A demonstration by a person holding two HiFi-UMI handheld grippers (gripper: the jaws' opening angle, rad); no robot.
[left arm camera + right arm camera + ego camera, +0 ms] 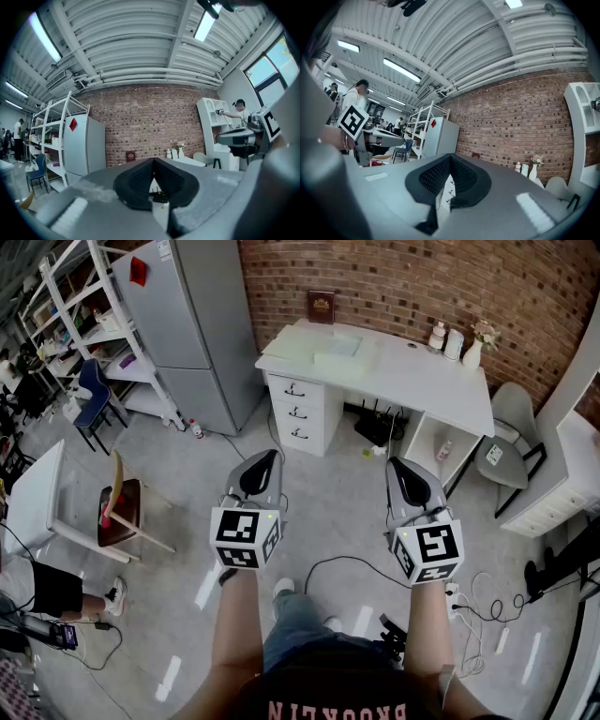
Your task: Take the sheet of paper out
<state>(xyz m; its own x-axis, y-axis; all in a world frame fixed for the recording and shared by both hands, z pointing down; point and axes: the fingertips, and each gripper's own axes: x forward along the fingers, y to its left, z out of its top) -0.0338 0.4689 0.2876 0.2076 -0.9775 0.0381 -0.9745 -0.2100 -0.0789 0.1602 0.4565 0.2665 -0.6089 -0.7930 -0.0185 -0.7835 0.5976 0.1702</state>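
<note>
**Both grippers level and shut, paper well ahead on the desk**

I stand with both bare forearms stretched forward, roughly parallel. My left forearm (234, 624) and right forearm (427, 624) each carry a gripper level, pointed at the white rectangular desk (412, 381) that stands against the red brick wall (394, 277).

My left gripper (269, 457) has its dark ribbed pads pressed together at the tips, with nothing held between them. My right gripper (396, 465) looks the same in its own view: the pads meet at the tips and grip nothing. Each gripper's cube with black-and-white square markers sits at its rear, the left cube (246, 538) and the right cube (428, 552) covering most of my hands.

Some pale flat sheets (336, 345) that look like paper lie on the desk top, ahead of both grippers and between the lines they point along. They are well apart from either set of tips, and I cannot tell which one is the sheet to take out. The desk's white three-drawer block (297, 412) stands straight ahead of my left gripper, its drawers closed. A tall grey refrigerator (187, 324) stands ahead and to the left of my left gripper.
</note>
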